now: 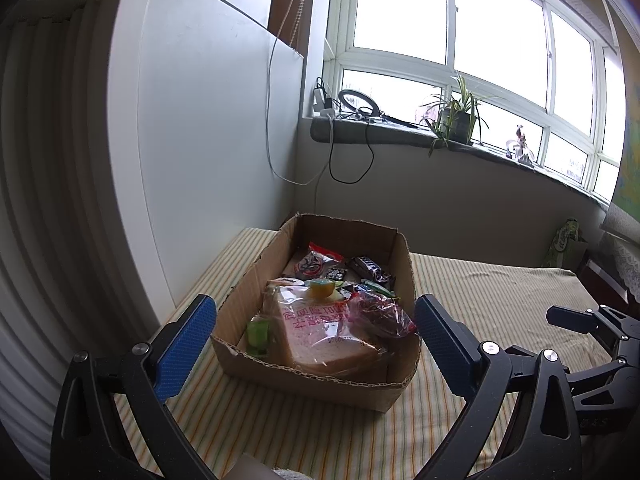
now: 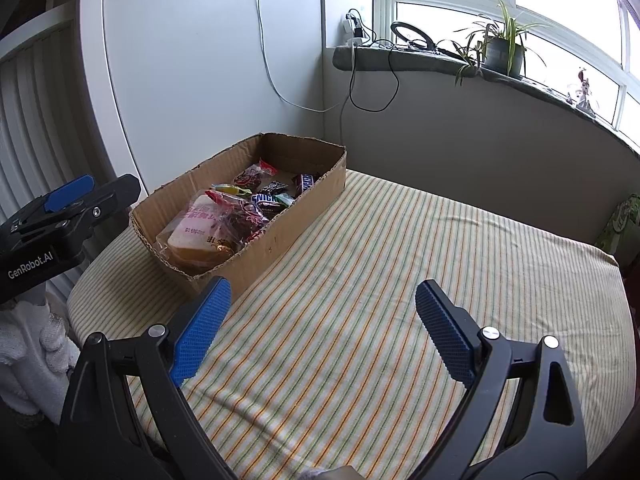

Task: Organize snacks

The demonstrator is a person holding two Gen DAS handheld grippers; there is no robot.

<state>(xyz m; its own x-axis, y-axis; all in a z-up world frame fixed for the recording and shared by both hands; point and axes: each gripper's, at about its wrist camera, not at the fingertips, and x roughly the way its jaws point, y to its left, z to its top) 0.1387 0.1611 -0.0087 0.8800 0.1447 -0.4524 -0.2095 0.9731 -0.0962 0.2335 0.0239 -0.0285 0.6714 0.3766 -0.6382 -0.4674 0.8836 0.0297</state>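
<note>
Principal risk, as judged: the bagged bread slice [image 1: 320, 340] rides high at the near end of the cardboard box [image 1: 396, 264], so a descending jaw could snag its loose film and drag neighbouring packets over the torn rim; the box is light and open-topped, and a push on its wall would likely slide it across the striped cloth [image 2: 380, 300] toward the wall-side edge of the worktop. A pinch on crinkled wrapper alone may also slip. Left gripper [image 1: 316, 332]: jaws wide, nothing held, hanging just short of the box's near end. Right gripper [image 2: 322, 324]: jaws wide, empty, over bare cloth well apart from the box. The snacks all lie inside the box, which sits at the far left corner of the worktop, close to the white wall panel. Contents look jumbled: a dark chocolate bar [image 2: 267, 199], a red-trimmed packet [image 1: 318, 262] toward the far end, a clear bag of dark pieces [image 1: 378, 312] against the bread, small sweets between. No snack lies on the cloth
</note>
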